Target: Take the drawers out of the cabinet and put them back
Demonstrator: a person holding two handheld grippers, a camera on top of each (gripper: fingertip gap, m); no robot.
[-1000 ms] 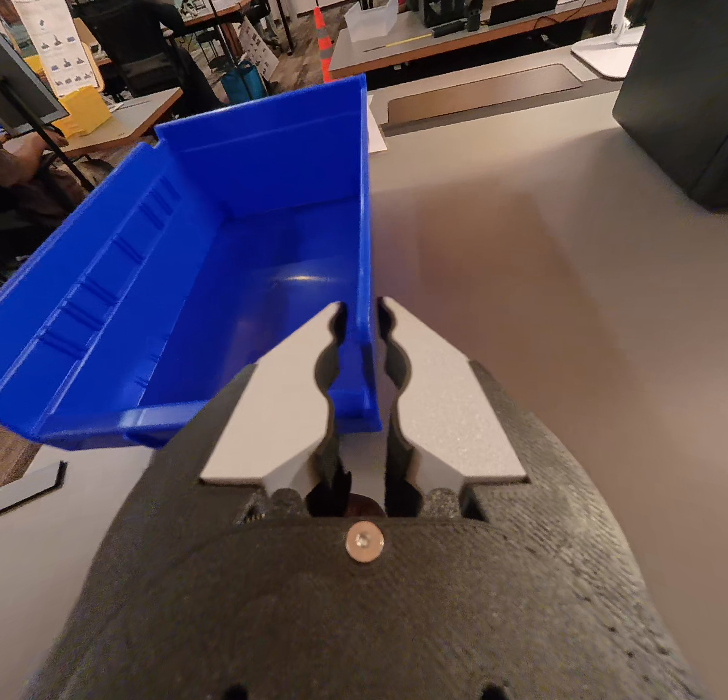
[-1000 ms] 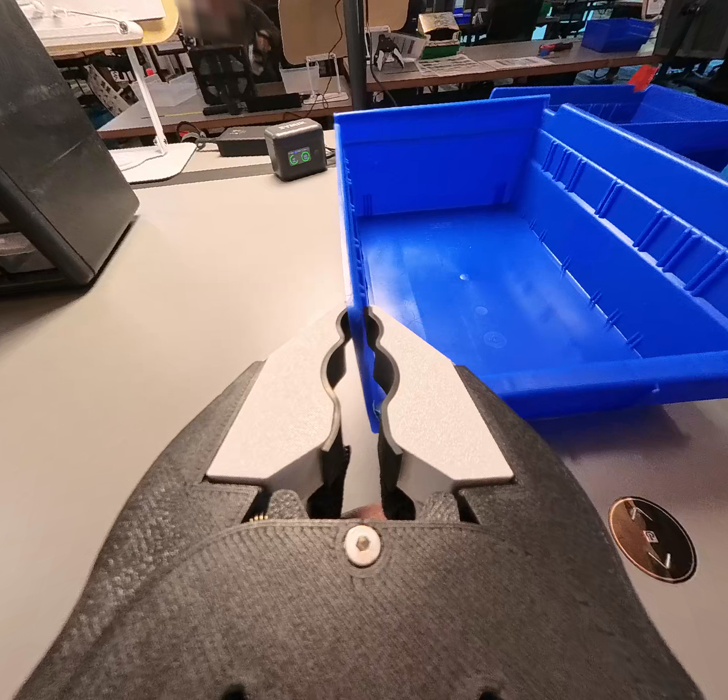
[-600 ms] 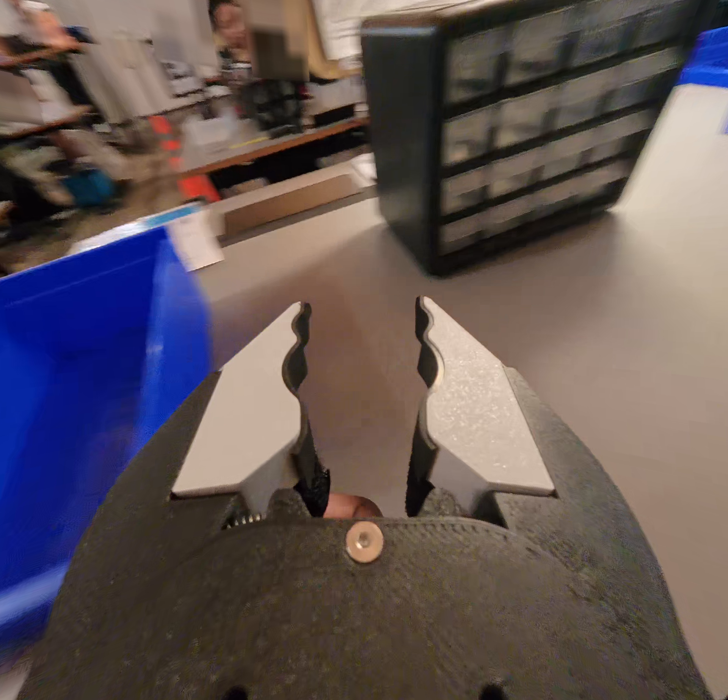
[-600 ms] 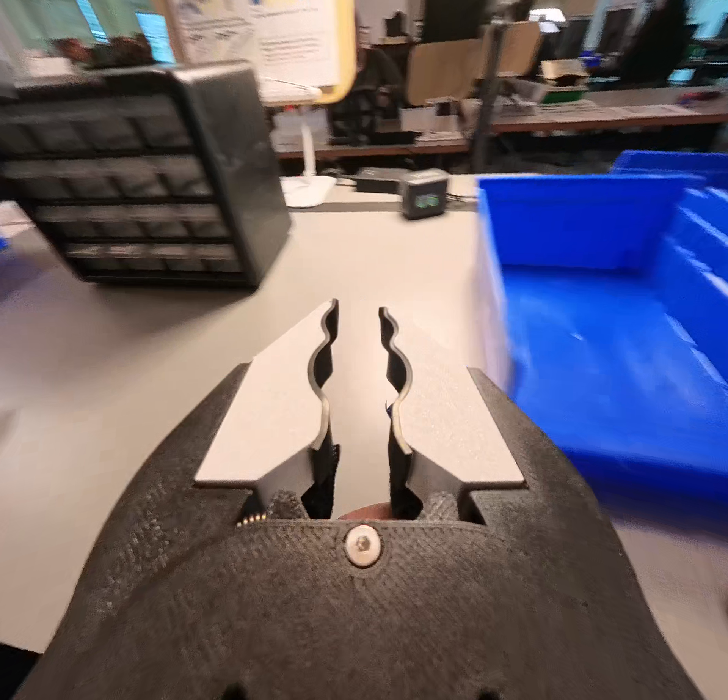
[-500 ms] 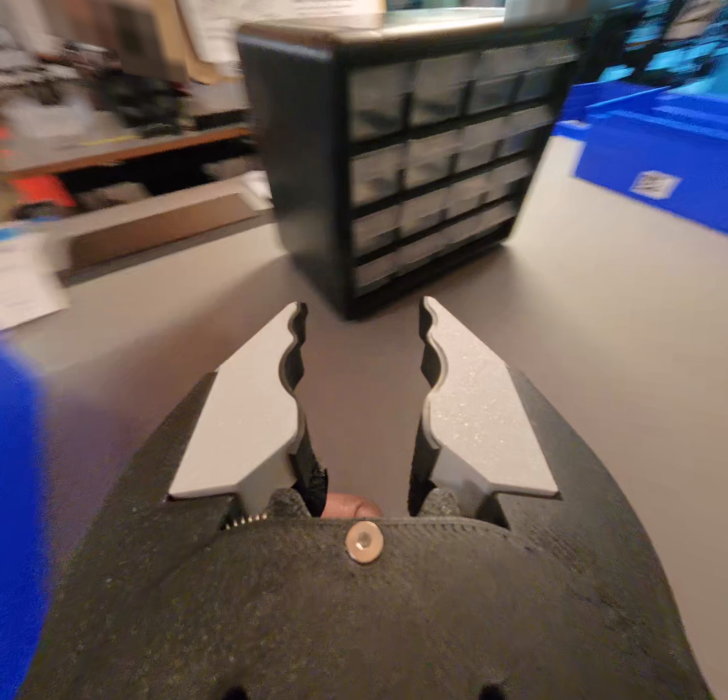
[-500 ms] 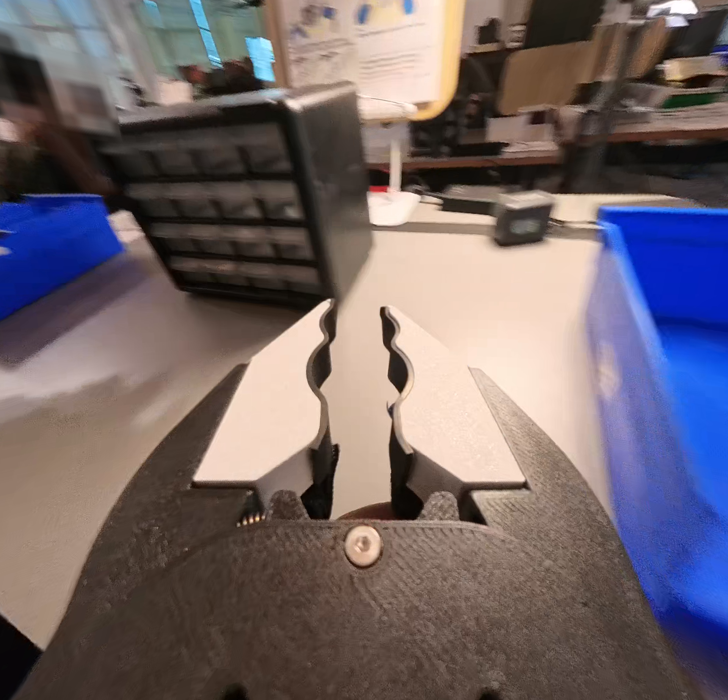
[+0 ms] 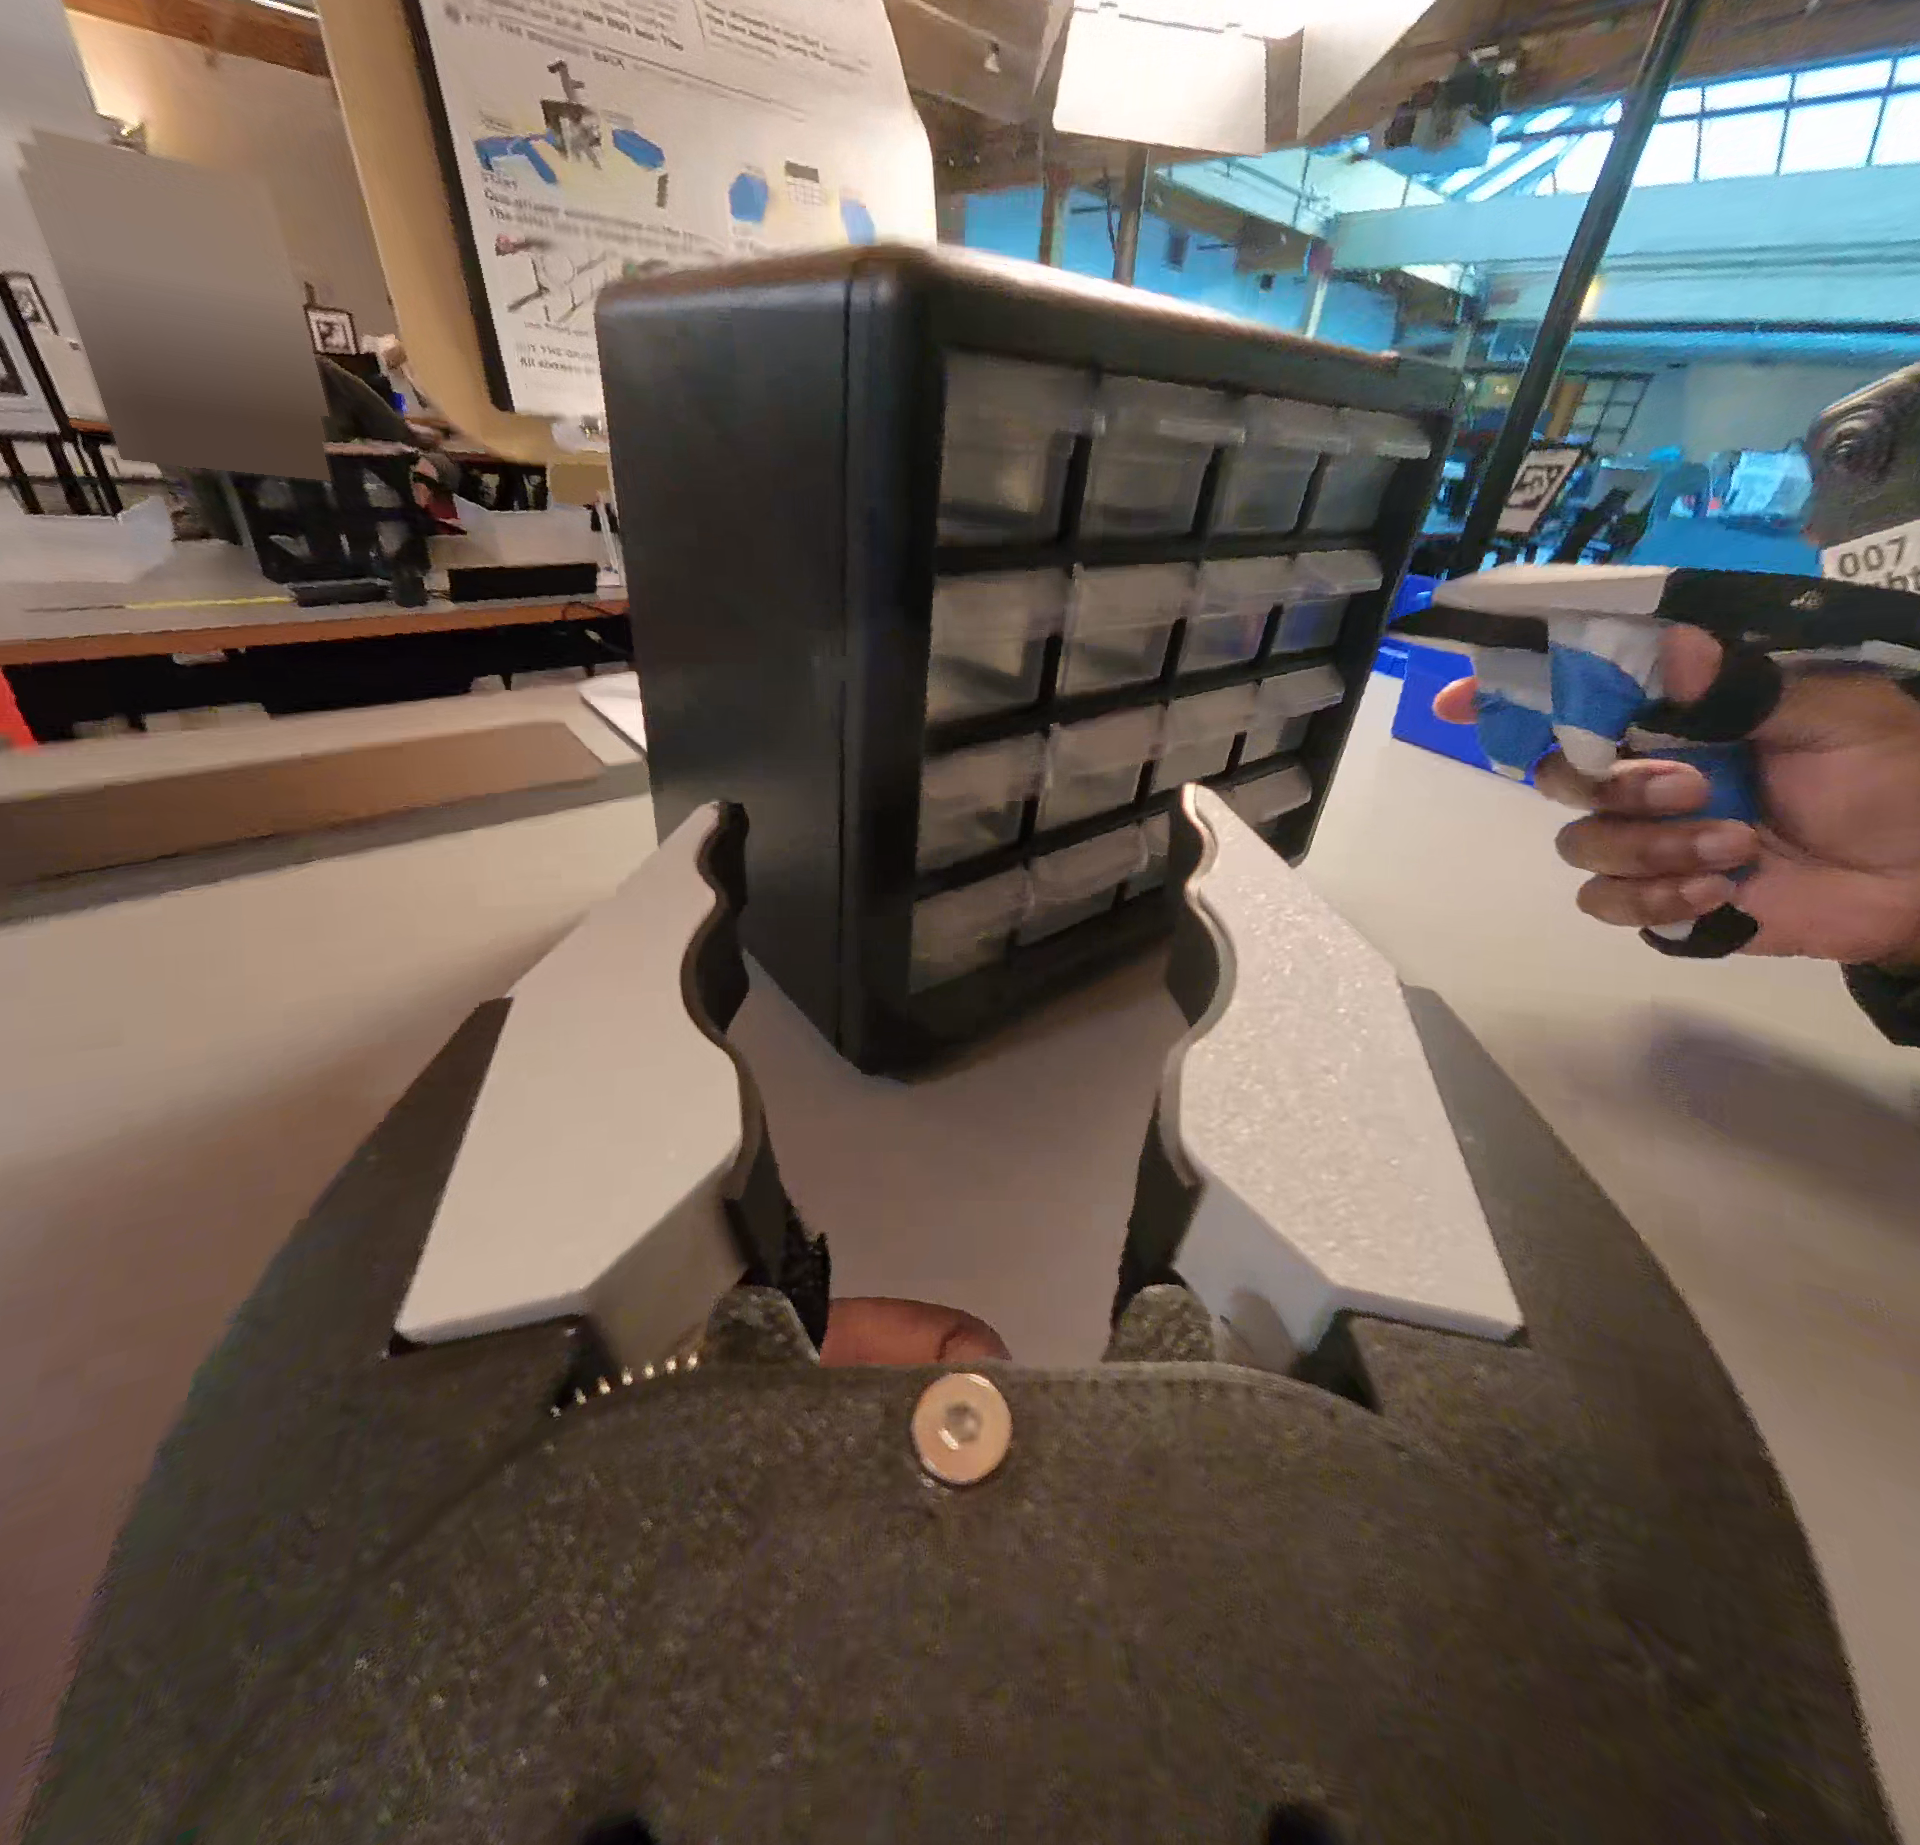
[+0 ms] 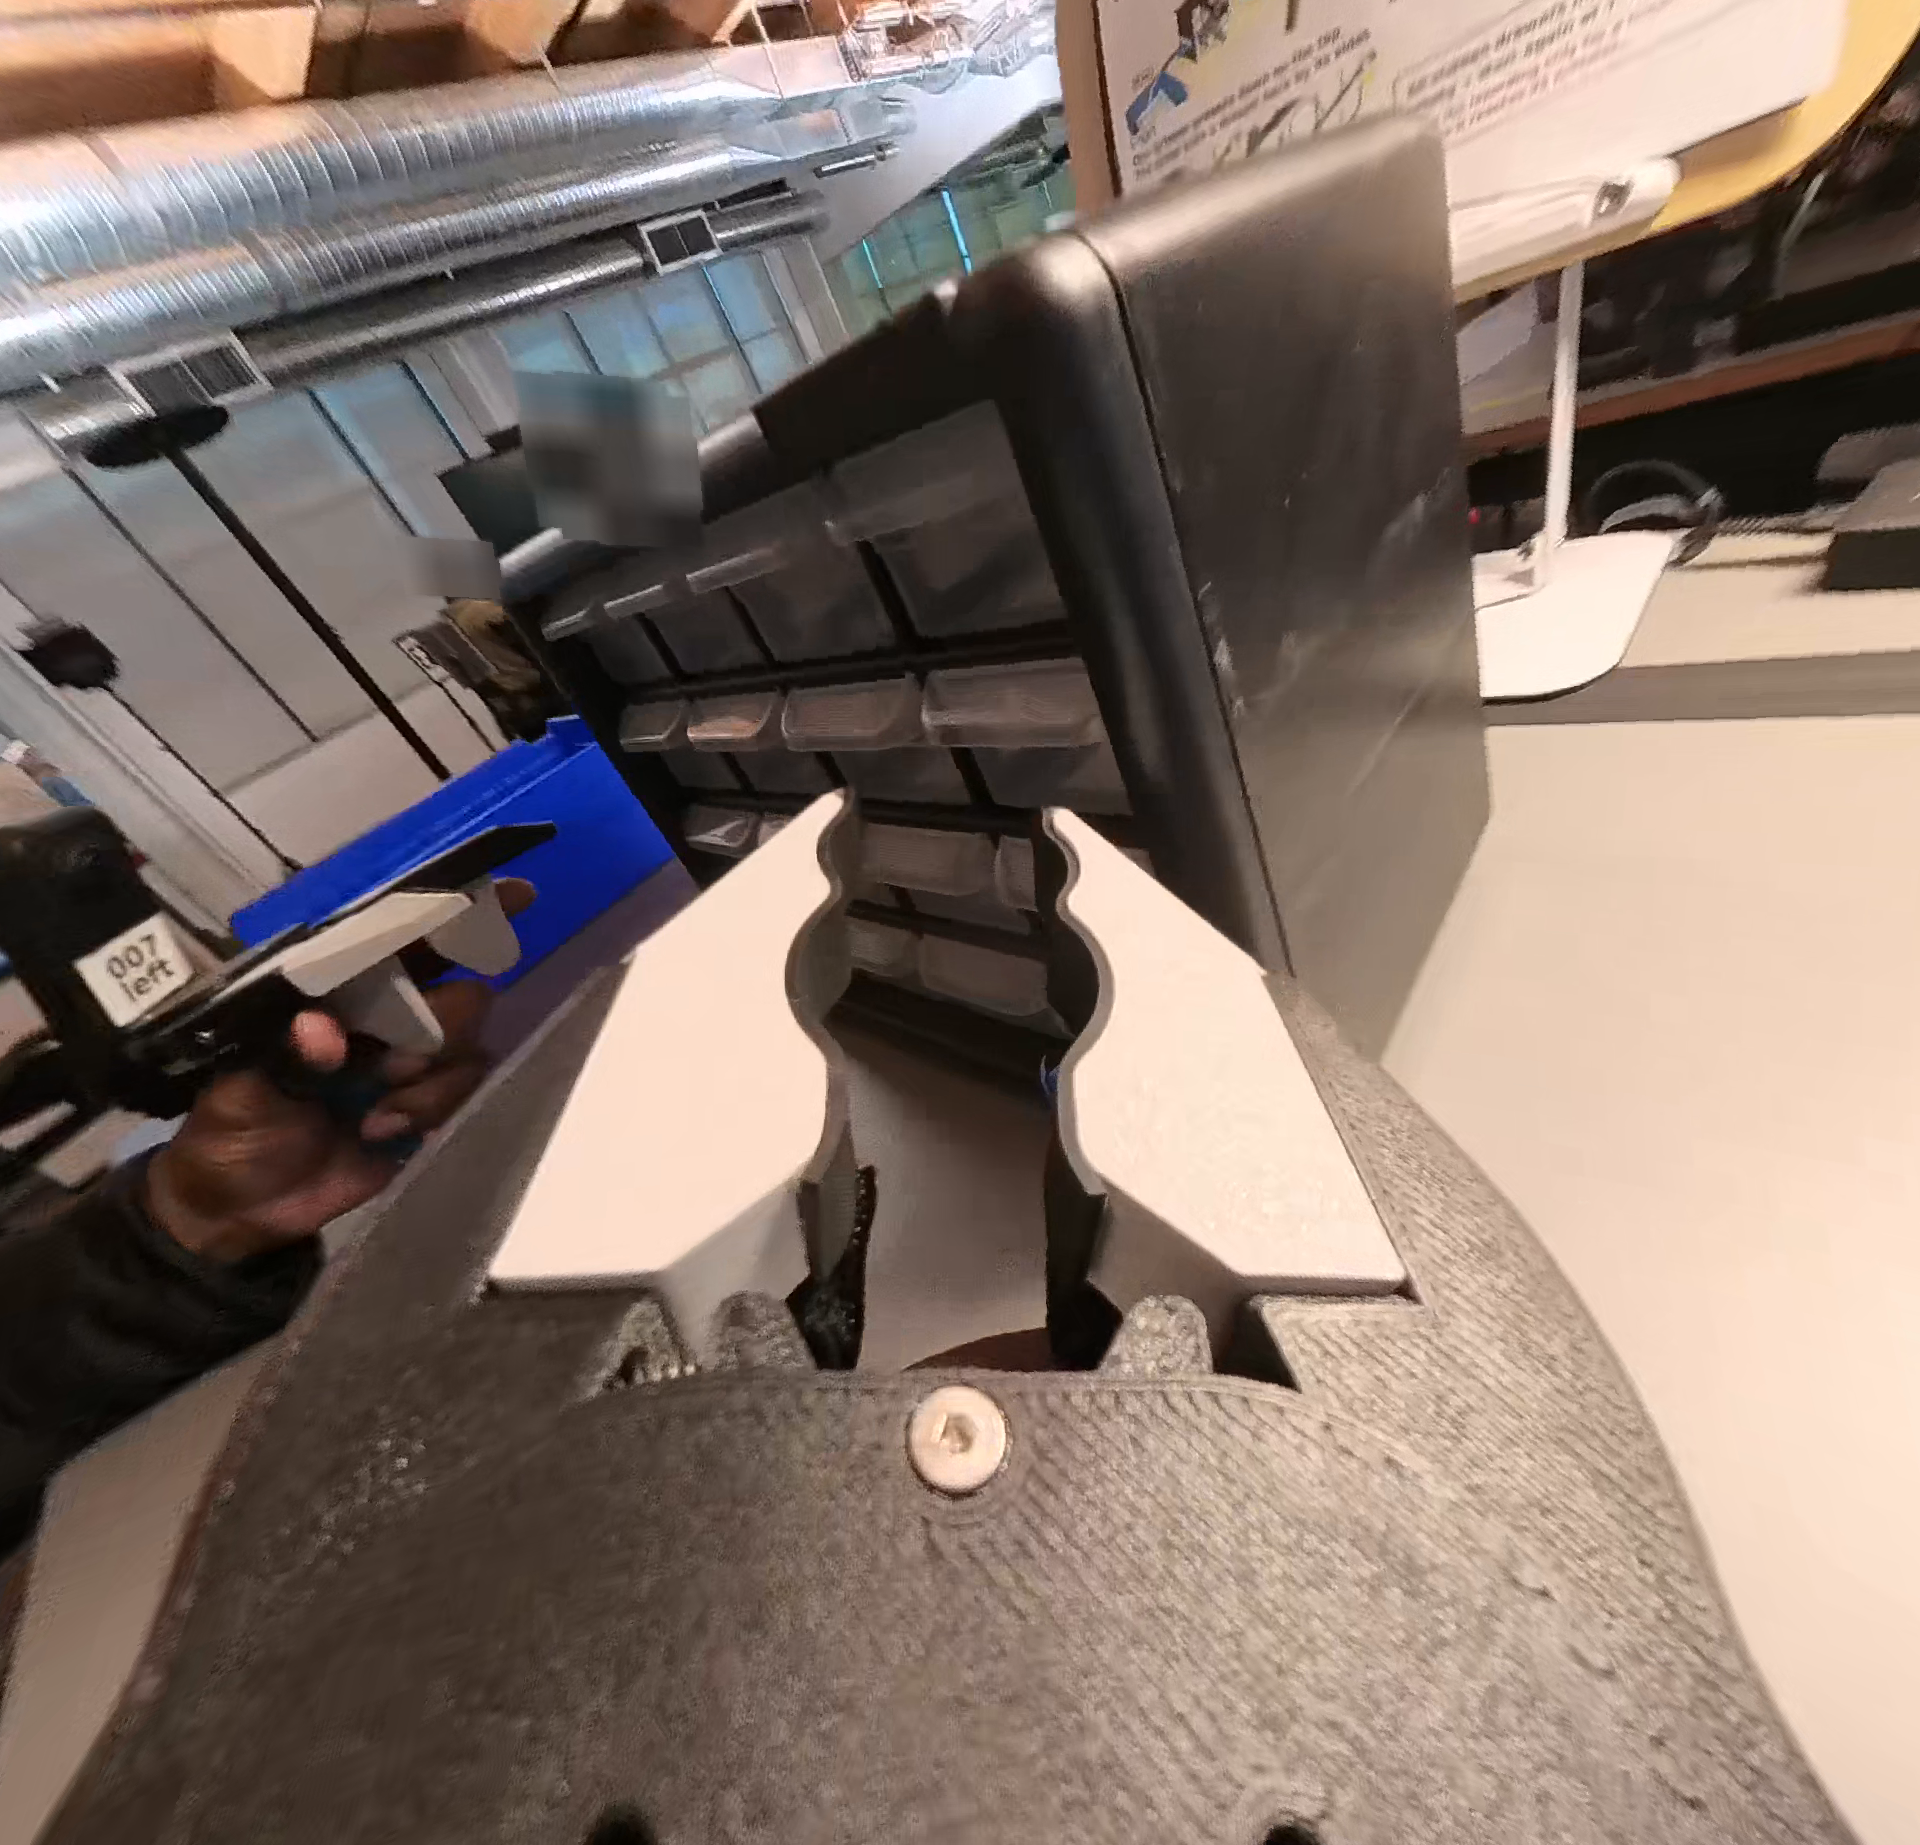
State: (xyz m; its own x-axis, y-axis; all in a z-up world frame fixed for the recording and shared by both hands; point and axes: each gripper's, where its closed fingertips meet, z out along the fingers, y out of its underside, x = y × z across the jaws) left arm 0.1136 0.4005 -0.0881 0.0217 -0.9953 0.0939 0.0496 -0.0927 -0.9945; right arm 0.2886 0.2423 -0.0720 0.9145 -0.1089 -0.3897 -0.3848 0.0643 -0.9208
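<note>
I hold both pairs of jaws toward the black cabinet (image 7: 748,652), which stands upright on the grey counter (image 7: 260,1016) and fills the middle of both wrist views. My left gripper (image 7: 956,829) has its jaws spread wide with nothing between them; they frame the cabinet's lower near corner, so its blank side wall lies to the left of centre and the drawer face runs off to the right. My right gripper (image 8: 945,819) has its jaws parted more narrowly, also empty, and looks at the drawer face from the other side, with the lower rows of clear drawers (image 8: 914,860) showing straight ahead through the gap. All the drawers I can see sit in their slots, so I judge that none has been taken out yet. Each drawer's long axis runs back into the cabinet, so a pull has to come straight out from the face. The right gripper seems better lined up with the lower drawers, and I think it is the better placed to take the first one. A blue bin (image 8: 468,839) lies at mid-left in the right wrist view.
</note>
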